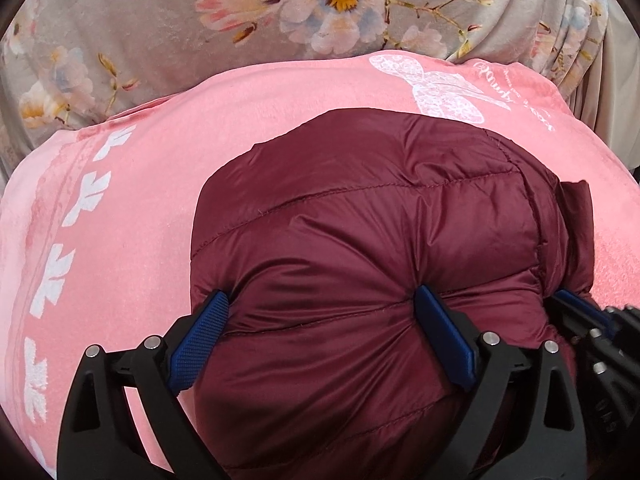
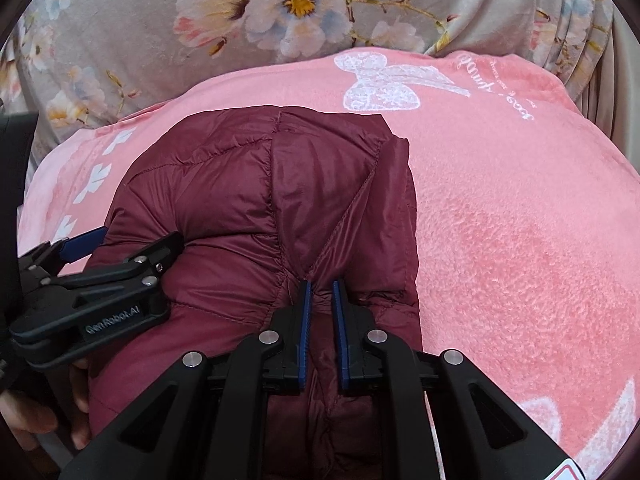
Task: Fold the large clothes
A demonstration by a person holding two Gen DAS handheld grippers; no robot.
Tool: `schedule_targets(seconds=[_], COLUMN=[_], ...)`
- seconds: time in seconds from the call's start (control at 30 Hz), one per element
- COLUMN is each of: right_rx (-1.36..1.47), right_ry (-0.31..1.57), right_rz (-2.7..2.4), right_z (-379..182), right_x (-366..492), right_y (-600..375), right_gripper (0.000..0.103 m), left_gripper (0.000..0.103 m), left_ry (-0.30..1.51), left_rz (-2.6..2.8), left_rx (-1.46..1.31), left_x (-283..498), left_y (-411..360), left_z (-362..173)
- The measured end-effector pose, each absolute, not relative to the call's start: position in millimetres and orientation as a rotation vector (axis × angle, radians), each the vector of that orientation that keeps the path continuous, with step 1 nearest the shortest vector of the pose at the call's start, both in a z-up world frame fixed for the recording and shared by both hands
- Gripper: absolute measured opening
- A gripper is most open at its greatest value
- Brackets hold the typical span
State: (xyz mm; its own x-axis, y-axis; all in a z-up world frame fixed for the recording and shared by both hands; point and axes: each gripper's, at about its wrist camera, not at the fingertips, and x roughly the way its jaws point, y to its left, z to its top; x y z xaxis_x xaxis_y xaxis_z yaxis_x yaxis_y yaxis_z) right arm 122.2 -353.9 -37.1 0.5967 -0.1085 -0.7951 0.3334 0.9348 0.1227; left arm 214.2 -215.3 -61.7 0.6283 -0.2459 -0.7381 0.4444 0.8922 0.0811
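Note:
A maroon quilted puffer jacket [image 1: 360, 248] lies bunched and folded on a pink blanket [image 1: 132, 220]; it also shows in the right wrist view [image 2: 248, 208]. My left gripper [image 1: 324, 312] is wide open, its blue pads pressed into the jacket's near edge on either side of a puffy section. My right gripper [image 2: 320, 292] is nearly closed, pinching a fold of the jacket's near edge. The left gripper shows at the left of the right wrist view [image 2: 100, 280], and the right gripper shows at the right edge of the left wrist view [image 1: 580, 312].
The pink blanket [image 2: 520, 220] with white bow and leaf prints covers the surface. A grey floral blanket [image 1: 280, 0] lies bunched behind it, also in the right wrist view [image 2: 160, 20]. A hand [image 2: 24, 412] shows at the lower left.

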Motion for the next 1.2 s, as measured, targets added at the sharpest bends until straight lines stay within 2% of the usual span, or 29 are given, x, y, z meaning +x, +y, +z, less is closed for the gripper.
schedule_targets(seconds=[0.2, 0.33, 0.6, 0.73, 0.93, 1.03, 1.2], right_rx=[0.246, 0.161, 0.171, 0.244, 0.328, 0.425, 0.482], right_ry=[0.926, 0.999, 0.997, 0.997, 0.919, 0.902, 0.938], right_rz=[-0.235, -0.259, -0.268, -0.281, -0.368, -0.339, -0.324], right_z=[-5.6, -25.0, -36.1, -23.2, 6.5, 7.1, -6.3], right_x=[86.7, 71.9, 61.3, 54.9, 63.5, 78.4, 110.1], right_y=[-337.8, -328.6, -342.8, -357.1, -384.6, -396.9, -400.7], right_gripper=[0.011, 0.011, 0.010, 0.017, 0.040, 0.048, 0.056], left_gripper=[0.092, 0.092, 0.092, 0.092, 0.092, 0.092, 0.092], left_ry=[0.793, 0.792, 0.831, 0.897, 1.010, 1.052, 1.090], left_rz=[-0.402, -0.405, -0.402, -0.405, -0.417, -0.429, -0.437], left_rx=[0.265, 0.262, 0.282, 0.234, 0.121, 0.062, -0.001], left_x=[214.3, 214.2, 201.8, 194.8, 202.3, 212.0, 229.9], left_y=[-214.2, -213.7, -196.6, -178.1, -162.2, -160.1, -161.2], left_z=[-62.5, -62.7, -54.5, -52.2, -42.2, -38.8, -36.7])
